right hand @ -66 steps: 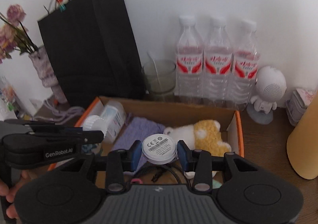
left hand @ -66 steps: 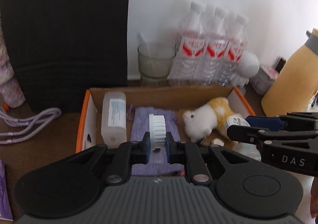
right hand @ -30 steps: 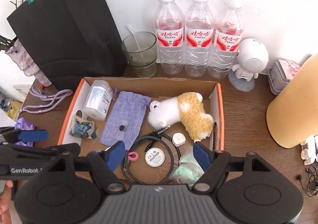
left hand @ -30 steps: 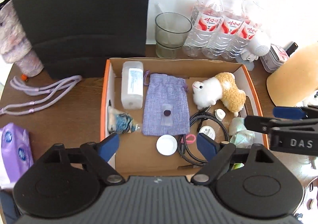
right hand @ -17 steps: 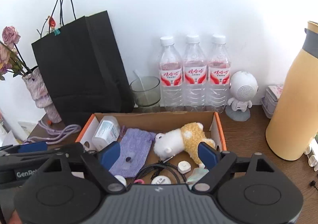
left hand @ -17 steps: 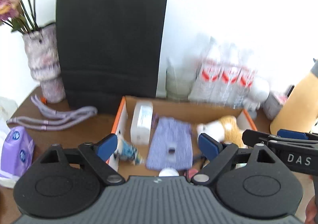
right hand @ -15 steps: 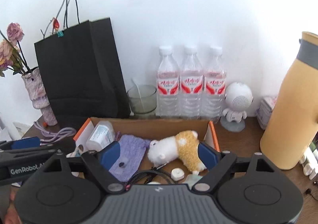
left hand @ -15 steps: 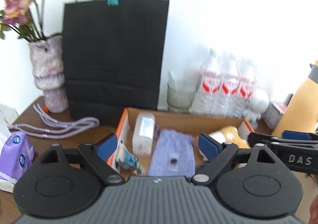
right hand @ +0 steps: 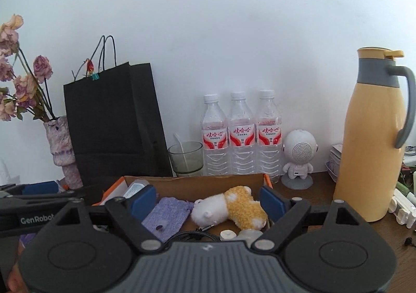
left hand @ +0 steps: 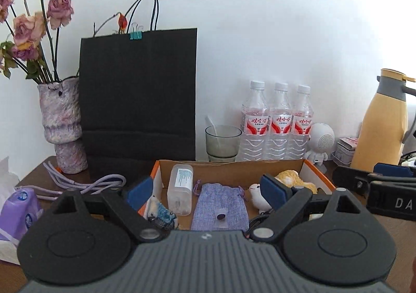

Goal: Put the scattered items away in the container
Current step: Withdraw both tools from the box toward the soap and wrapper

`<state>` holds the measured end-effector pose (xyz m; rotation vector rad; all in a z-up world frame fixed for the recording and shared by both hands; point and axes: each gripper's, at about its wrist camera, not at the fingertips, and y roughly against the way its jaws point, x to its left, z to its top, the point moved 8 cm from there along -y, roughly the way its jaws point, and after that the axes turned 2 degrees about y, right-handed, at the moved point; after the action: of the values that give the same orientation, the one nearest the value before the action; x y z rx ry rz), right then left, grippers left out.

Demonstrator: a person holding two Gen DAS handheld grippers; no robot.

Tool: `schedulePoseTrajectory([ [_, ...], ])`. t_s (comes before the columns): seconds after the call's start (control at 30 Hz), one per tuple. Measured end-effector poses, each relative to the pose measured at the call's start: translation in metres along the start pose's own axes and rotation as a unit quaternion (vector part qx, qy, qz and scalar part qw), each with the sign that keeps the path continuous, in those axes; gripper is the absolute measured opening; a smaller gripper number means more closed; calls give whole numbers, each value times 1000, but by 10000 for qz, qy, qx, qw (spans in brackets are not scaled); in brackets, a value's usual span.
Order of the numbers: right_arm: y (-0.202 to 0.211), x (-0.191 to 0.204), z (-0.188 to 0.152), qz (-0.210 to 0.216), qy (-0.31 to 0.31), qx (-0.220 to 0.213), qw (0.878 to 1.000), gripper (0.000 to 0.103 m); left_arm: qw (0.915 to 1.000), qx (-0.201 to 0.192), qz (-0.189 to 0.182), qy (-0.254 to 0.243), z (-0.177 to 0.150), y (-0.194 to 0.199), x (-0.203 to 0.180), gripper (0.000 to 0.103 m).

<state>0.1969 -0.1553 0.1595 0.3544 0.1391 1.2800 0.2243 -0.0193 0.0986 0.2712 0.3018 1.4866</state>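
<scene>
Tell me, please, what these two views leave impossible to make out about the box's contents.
- Cardboard box front floor: hidden behind both grippers' bodies, both views.
- Black cable: mostly covered by the right gripper.
- Clear bottle label: print too small.
- Purple packet: cut off, left wrist view.

Surface: dark wooden table [right hand: 384, 238], lower frame.
Centre: cardboard box [left hand: 234, 166].
Behind it: black paper bag [left hand: 137, 95], glass [left hand: 223, 142], three water bottles [left hand: 278, 124].
Left: vase [left hand: 62, 126], purple cord [left hand: 85, 184].
Right: yellow jug [right hand: 374, 142], white speaker [right hand: 299, 158].
</scene>
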Motion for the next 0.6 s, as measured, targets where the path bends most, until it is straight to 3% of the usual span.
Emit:
schedulePoseTrajectory([
  [0.1,55,1,-18,31,102,-89,9999,89,9998,-53,63,-170,-24,52,1,99],
  [0.2,116,1,-49,44,193,-195,9996,99,9995,-251,-195,-1,-57,113,4,103],
  [0.27,152,-1,-74,92,229,-283,9993,100,9988,-385,-286,4,-86,146,6,103],
  [0.33,177,-5,-96,8,45,-216,9998,100,9995,-135,-266,-51,-120,167,11,103],
  [0.47,208,-1,-126,109,-56,60,9999,100,9986,386,-353,125,-158,191,23,103],
  [0.6,199,3,-139,74,118,322,9994,97,9986,482,-234,34,-154,178,24,103],
])
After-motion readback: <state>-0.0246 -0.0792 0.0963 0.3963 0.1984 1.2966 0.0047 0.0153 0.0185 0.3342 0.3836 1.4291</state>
